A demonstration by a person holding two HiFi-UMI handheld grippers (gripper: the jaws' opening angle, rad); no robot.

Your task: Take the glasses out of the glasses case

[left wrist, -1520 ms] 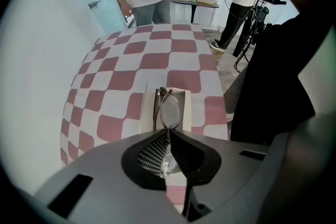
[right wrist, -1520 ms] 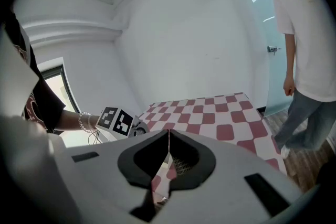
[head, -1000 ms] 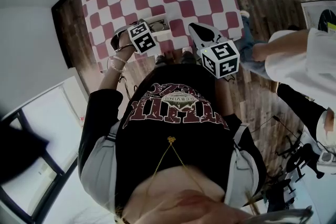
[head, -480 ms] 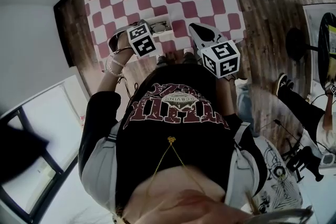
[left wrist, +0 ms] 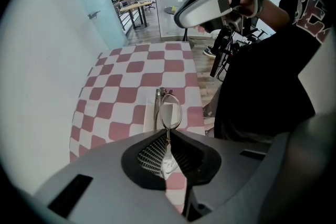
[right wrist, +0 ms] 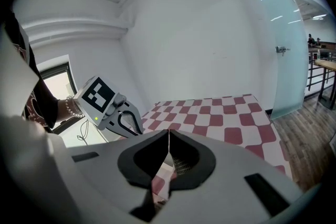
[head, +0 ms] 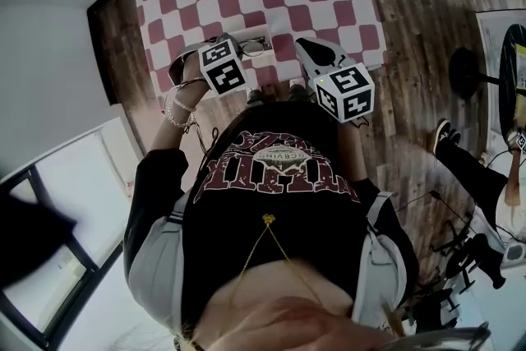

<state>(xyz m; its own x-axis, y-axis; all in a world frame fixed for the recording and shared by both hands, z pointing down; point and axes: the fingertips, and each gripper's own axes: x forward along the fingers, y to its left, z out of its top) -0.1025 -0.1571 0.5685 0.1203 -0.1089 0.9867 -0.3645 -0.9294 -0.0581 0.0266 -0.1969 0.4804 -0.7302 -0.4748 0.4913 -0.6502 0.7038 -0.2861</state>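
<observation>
text: none legible | shirt (head: pixel 279 168) print: upside down, unreadable

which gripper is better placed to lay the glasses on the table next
Left, likely. The left gripper is shut on the glasses and holds them over the checkered table. The right gripper is shut with nothing between its jaws.

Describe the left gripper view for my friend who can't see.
The left gripper is shut on a pair of glasses, holding them above a red-and-white checkered table. A person in a black shirt is at the right.
</observation>
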